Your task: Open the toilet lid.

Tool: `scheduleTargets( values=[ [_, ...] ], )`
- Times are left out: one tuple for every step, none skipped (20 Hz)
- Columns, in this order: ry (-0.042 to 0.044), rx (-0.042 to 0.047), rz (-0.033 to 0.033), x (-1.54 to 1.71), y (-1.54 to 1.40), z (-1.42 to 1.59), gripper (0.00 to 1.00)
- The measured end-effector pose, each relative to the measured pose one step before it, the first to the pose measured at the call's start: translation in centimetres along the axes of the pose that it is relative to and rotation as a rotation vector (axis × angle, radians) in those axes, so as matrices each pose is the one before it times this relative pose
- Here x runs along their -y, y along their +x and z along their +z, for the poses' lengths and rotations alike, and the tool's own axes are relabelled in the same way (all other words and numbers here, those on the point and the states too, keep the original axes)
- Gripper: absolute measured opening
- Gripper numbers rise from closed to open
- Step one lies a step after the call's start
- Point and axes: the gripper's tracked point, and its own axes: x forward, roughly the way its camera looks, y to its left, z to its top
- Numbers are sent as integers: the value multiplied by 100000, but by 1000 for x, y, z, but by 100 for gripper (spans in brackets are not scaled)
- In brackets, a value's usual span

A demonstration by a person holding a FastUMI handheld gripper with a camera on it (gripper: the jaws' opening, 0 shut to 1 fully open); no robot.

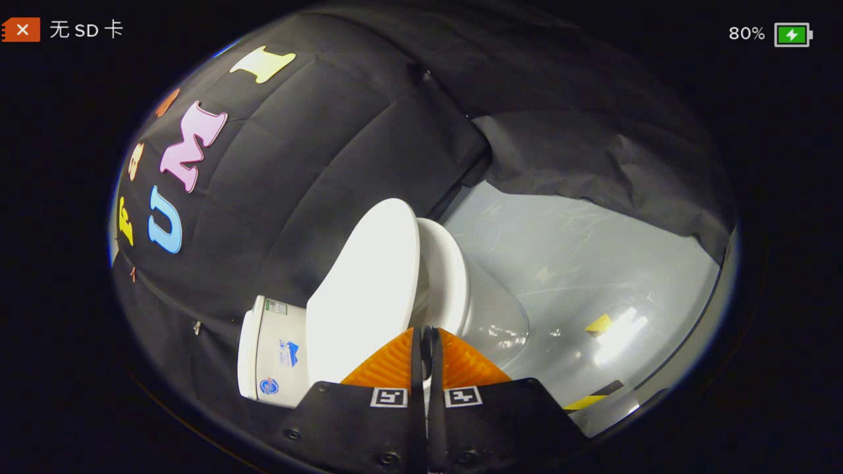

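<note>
two fingers of the handheld gripper (425,339) are pressed almost together, with only a thin slit between them, and the edge of the smooth white oval toilet lid (365,289) seems to sit in that slit; whether both fingers truly bite on it i cannot tell. the camera is rolled over, so the whole scene looks tipped. the lid stands well apart from the white ceramic bowl (448,283), which opens beside it, so by my judgement the lid is already most of the way up. the white tank (273,352) with small stickers sits just behind the lid, against the black cloth wall, ready to stop the lid's swing. the glossy grey floor (593,263) stretches beyond the bowl, with yellow tape marks (599,324) near its far edge.
</note>
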Motion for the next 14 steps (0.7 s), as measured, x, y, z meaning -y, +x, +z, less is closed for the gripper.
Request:
scheduleTargets(
  values=[
    [-1647,1110,-695,-1008,-501,391,6],
    [-2638,1126,-1009,-924,-651,204,6],
    [-3390,1140,-801,-1053,-617,268,6],
    [-2731,1315,-594,-1110,-671,478,6],
    [-2020,1389,-36,-1279,-771,597,6],
    [-1454,1332,271,-1095,-892,498,6],
    [-1641,1407,432,-1243,-780,516,6],
    [-2452,1145,112,-1317,-720,318,6],
    [-2854,1194,-249,-1335,-730,320,5],
    [-3129,1500,-466,-1404,-597,374,5],
    [-3443,1622,-538,-1427,-638,473,6],
    [-3428,1794,-1069,-1435,-524,543,6],
    [-3460,2116,-1255,-1343,-526,438,5],
    [-3615,2052,-1550,-1308,-333,384,5]
  ],
)
